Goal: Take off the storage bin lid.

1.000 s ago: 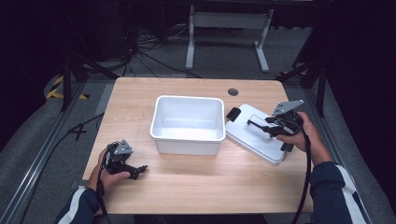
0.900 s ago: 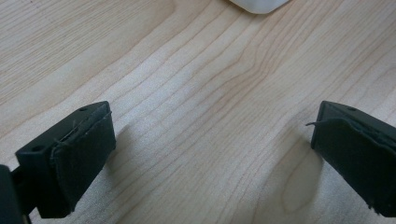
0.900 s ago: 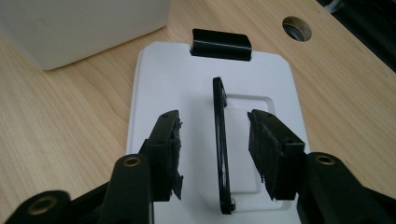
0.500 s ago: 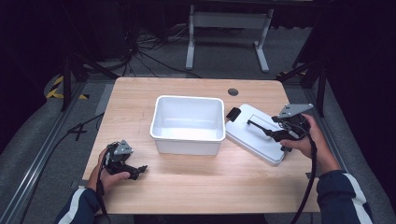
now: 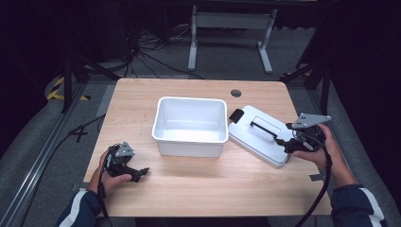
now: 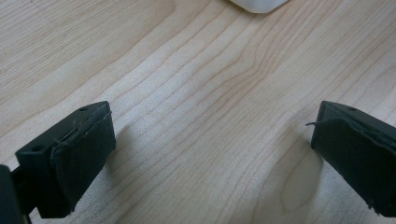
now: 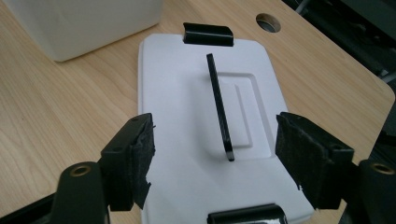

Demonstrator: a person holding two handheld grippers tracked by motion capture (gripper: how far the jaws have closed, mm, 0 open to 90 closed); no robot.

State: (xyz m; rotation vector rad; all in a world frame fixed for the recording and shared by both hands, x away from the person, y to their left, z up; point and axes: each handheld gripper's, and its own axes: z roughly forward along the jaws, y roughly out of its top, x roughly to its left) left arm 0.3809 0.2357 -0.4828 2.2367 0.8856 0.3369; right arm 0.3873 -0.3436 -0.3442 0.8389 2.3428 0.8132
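1 lid (image 7: pixel 187 121) flat under R gripper (image 7: pixel 215 161) | jaws just opening, handle (image 7: pixel 219 107) between, untouched

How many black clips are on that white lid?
2, one at each short end of the white lid: the far clip nearest the white tub, and the near clip low between the right hand-held gripper's open jaws.

The counter (image 5: pixel 189 189) is showing pale, matt wood grain beneath both claws. Ahead of the right claw (image 7: pixel 215 158), the lid (image 7: pixel 187 140) is looking like smooth white plastic, its handle (image 7: pixel 219 107) glossy black. The claw's pads (image 7: pixel 299 154) are showing rough, frayed black padding.
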